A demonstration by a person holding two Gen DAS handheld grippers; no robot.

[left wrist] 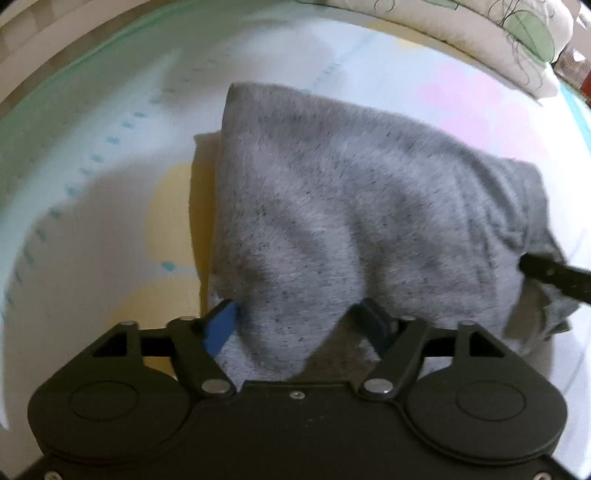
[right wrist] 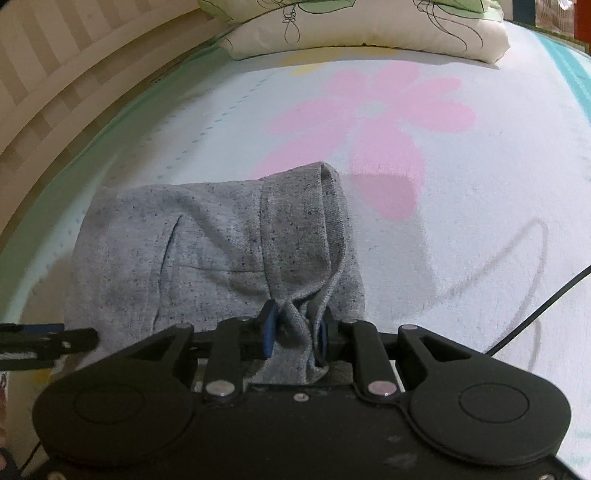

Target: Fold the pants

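Across the bed [right wrist: 461, 229], with its pale sheet and big pink flower print [right wrist: 373, 122], lie the grey pants [right wrist: 207, 251], folded into a thick bundle near the striped headboard side, a cream pillow [right wrist: 369, 33] beyond them. Left gripper [left wrist: 299, 325] now: jaws spread wide, a hump of grey cloth bulging up between them, pads not pinching it. Right gripper [right wrist: 295, 332]: jaws narrow, a bunched fold of the pants sitting between the blue pads. Thin black cable [right wrist: 535, 314] trails over the sheet at right.
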